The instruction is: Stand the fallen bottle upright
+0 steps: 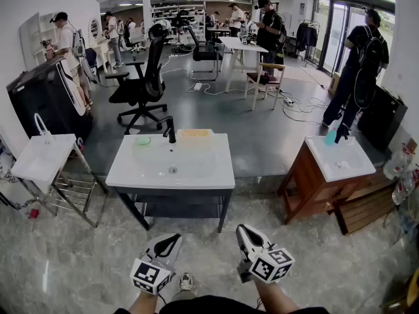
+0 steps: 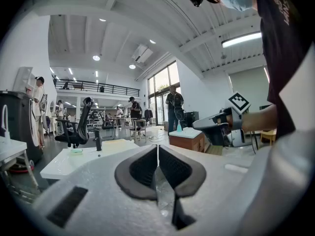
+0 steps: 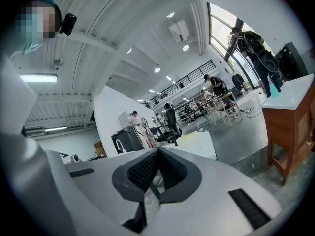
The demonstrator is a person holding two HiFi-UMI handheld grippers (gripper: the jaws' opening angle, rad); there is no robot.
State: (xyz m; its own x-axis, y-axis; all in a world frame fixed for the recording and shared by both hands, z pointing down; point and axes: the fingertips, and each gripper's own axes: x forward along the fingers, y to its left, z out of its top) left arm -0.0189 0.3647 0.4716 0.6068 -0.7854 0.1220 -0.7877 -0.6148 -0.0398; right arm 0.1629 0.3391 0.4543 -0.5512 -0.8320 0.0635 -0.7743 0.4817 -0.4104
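Left grey two-jaw gripper (image 1: 169,243): closed, empty, held low in front of the white rectangular washbasin (image 1: 124,169). Yellow flat object (image 1: 195,134) lies on its back rim, right of the black tap (image 1: 170,131); can't tell if it's the bottle. Right gripper (image 1: 243,232): closed, empty. Turquoise bottle (image 1: 330,137) stands upright on the far-right wooden-cabinet basin (image 1: 353,165).

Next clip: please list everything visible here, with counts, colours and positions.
Washbasins: three, white; centre, left on metal rack, right on wooden cabinet.
Taps: two, black; centre and right basins.
Bottle: one, blue; upright on right basin.
Yellow item: one; centre basin's back rim.
Green item: one; left of centre tap.
Office chair: one, black; behind centre basin.
People: several; background.
Left tongs, right tongs: white, shut, empty.
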